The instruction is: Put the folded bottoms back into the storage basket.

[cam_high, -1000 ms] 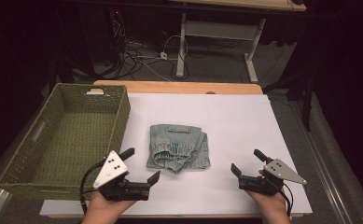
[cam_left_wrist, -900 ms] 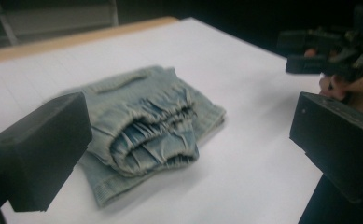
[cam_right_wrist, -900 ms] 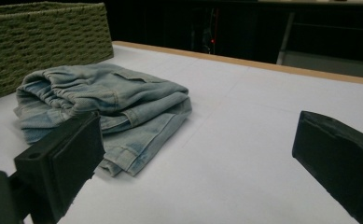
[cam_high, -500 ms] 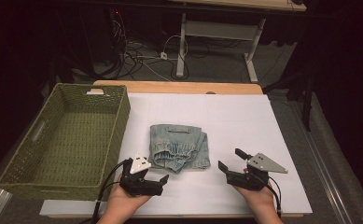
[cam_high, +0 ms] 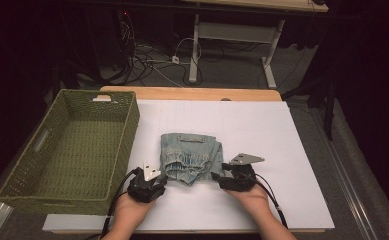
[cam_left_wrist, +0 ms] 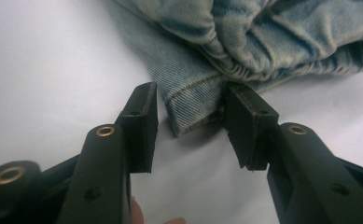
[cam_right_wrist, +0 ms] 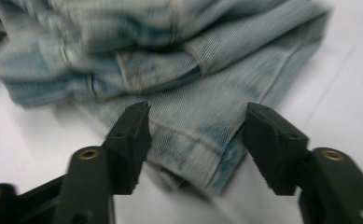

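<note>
Left gripper (cam_left_wrist: 188, 128): jaws just closing, 1 pad each side of the near-left hem corner of the jeans (cam_left_wrist: 263, 42), a gap on the left side, so not yet clamped. Right gripper (cam_right_wrist: 195, 140): jaws likewise closing, straddling the near-right corner, not pinching yet. Folded jeans lie mid-desk (cam_high: 292, 150), directly ahead of both grippers, long axis running away from the person. Basket (cam_high: 12, 192) sits left, nearer the left gripper.

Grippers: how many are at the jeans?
2. The left gripper is at the near left corner of the jeans; the right gripper is at the near right corner.
</note>
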Demonstrator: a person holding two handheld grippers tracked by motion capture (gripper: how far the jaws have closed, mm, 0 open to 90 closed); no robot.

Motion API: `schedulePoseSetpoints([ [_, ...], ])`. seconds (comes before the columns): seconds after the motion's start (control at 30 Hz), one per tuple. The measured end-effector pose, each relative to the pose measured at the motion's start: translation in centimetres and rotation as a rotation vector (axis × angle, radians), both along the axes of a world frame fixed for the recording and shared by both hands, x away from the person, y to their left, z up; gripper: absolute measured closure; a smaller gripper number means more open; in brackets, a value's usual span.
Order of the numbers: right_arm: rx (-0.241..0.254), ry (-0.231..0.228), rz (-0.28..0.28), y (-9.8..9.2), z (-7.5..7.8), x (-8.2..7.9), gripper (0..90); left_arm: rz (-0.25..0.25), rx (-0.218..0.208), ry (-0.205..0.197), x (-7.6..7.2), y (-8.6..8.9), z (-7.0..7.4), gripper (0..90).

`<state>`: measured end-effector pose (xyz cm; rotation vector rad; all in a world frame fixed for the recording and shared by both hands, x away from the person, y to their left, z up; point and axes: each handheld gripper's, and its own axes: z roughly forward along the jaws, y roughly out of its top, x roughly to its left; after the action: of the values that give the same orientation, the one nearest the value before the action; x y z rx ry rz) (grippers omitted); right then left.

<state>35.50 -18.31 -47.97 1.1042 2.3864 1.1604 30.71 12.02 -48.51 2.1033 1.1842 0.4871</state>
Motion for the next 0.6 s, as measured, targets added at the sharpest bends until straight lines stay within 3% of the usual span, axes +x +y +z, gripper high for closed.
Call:
schedulePoseSetpoints([
  [0.1, -0.05, 0.003, 0.009, 0.6, -0.1, -0.1, 41.4, -0.031, -0.002, 0.004, 0.0, 0.0, 0.0, 63.1],
  [0.27, -0.018, 0.017, 0.029, 0.5, -0.1, -0.3, 65.0, -0.046, -0.009, 0.002, 0.0, -0.1, 0.0, 74.2],
  [0.37, 0.007, 0.03, 0.042, 0.4, -0.1, -0.4, 73.5, -0.062, 0.006, -0.008, -0.3, -0.2, 0.0, 76.4],
  [0.6, -0.025, -0.001, 0.047, 0.0, 0.2, -2.1, 74.8, -0.118, 0.004, 0.019, -1.8, -0.5, 0.4, 76.4],
])
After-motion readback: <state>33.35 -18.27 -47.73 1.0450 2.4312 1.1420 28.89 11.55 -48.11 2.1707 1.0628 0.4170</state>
